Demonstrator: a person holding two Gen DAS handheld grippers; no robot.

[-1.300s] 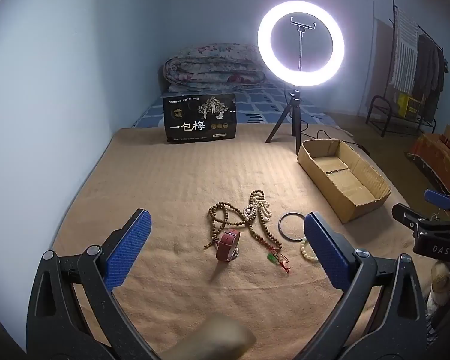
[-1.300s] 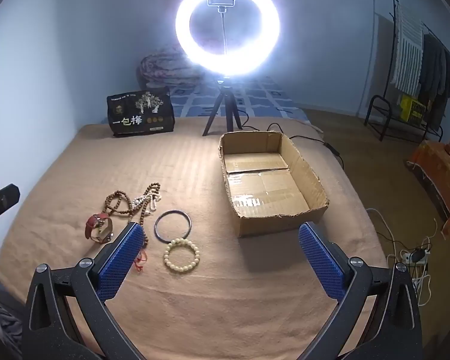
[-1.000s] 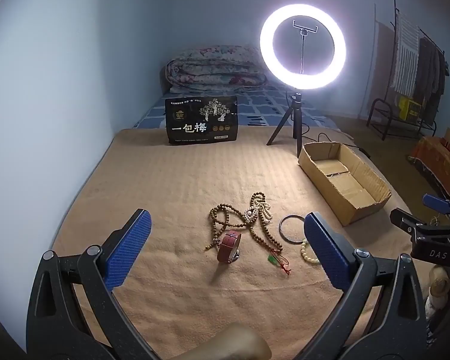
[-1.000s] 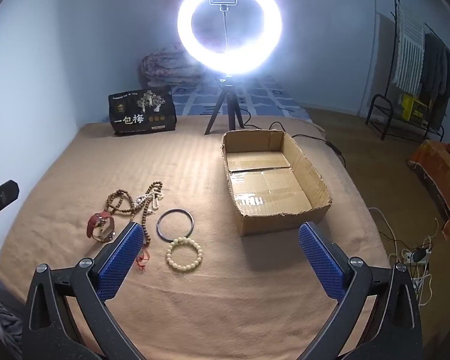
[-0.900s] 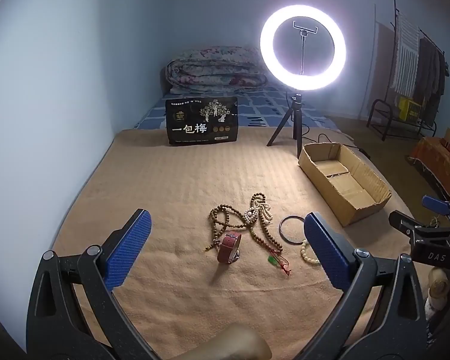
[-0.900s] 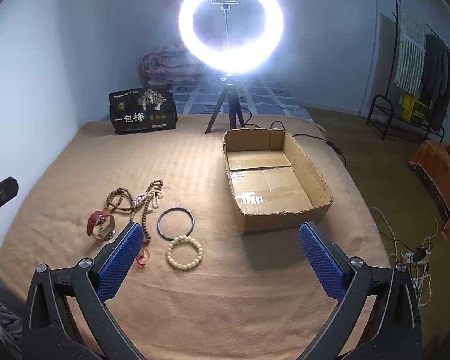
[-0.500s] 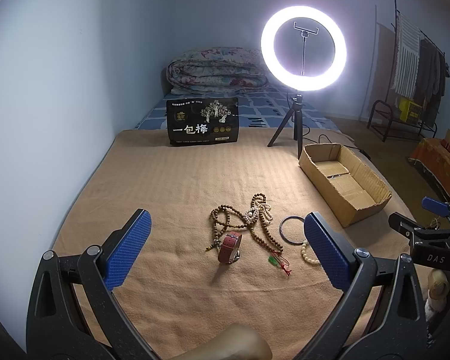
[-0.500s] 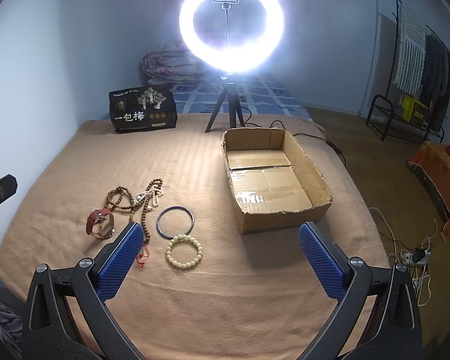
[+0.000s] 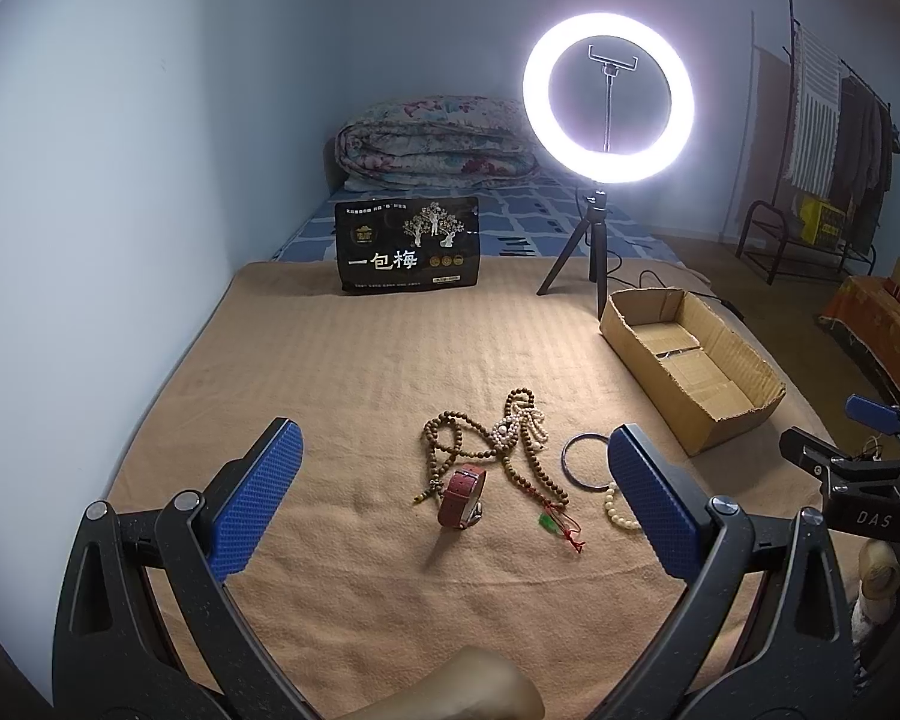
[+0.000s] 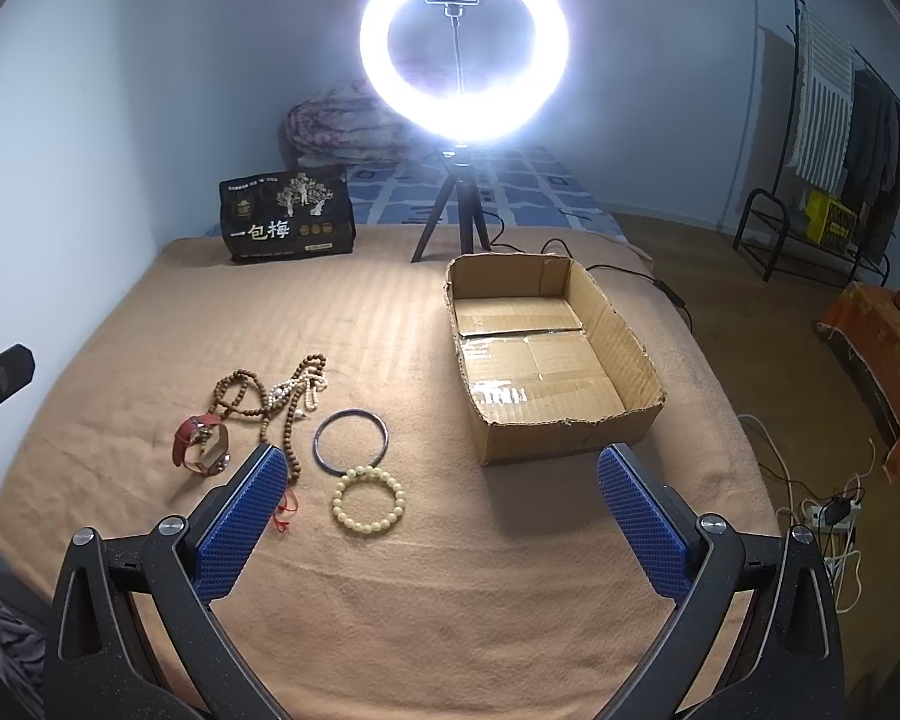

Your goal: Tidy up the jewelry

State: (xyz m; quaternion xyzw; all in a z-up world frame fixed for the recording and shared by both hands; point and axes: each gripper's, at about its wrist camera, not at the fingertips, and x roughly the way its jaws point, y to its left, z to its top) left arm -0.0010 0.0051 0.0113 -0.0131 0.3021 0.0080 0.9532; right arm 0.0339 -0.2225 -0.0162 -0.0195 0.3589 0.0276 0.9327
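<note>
Left wrist view: left gripper held above the tan blanket, blue pads spread wide, nothing between them. Straight ahead between the pads lies the jewelry cluster: red-strap watch standing on its edge, brown bead necklace looped and tangled with a white bead strand, a green pendant on red cord trailing from it. Right wrist view: right gripper likewise spread and empty, with the yellow bead bracelet and dark bangle lying flat near its left pad, touching each other. Cardboard box sits open and empty, well apart to the right of the pieces; judged to be the destination, placed on the right gripper's side for short carries. Nothing is in the box yet, so the task reads as unstarted. Wide openings suit an approach to a first pick. Risk noted: the tangled strands may drag each other when one is lifted. Ring light on its tripod stands behind the box; black printed bag at the far edge.
</note>
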